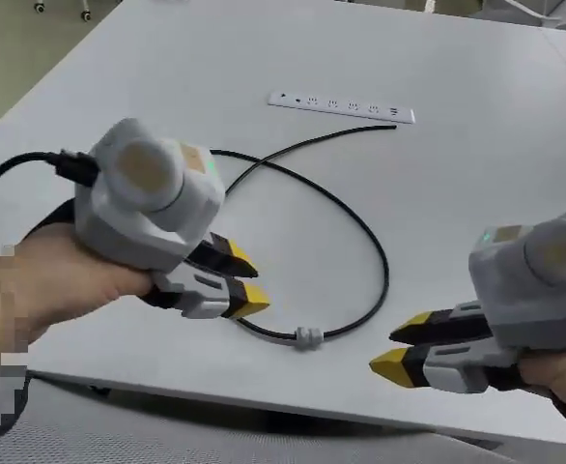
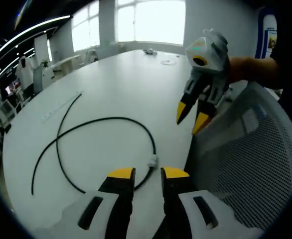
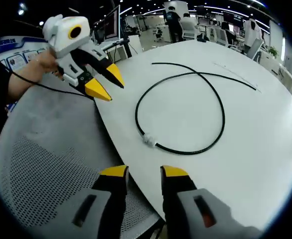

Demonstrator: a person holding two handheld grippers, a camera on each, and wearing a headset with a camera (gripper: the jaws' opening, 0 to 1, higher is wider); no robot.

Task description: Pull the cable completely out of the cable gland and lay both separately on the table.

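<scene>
A black cable (image 1: 361,226) lies in a crossed loop on the white table (image 1: 476,164). A small white cable gland (image 1: 307,336) is threaded on it near the table's front edge. My left gripper (image 1: 246,281) hovers open just left of the gland, above the loop. My right gripper (image 1: 400,346) is open off the table's front edge, right of the gland. In the left gripper view the gland (image 2: 153,161) sits just beyond my open left gripper (image 2: 147,174), and the right gripper (image 2: 190,119) hangs farther off. In the right gripper view the gland (image 3: 148,139) lies ahead of my right gripper (image 3: 144,172).
A white power strip (image 1: 341,104) lies at the far side of the table, beyond the cable's ends. A grey mesh chair (image 2: 245,164) stands against the table's front edge under the grippers. A black lead (image 1: 13,169) runs from the left gripper's body.
</scene>
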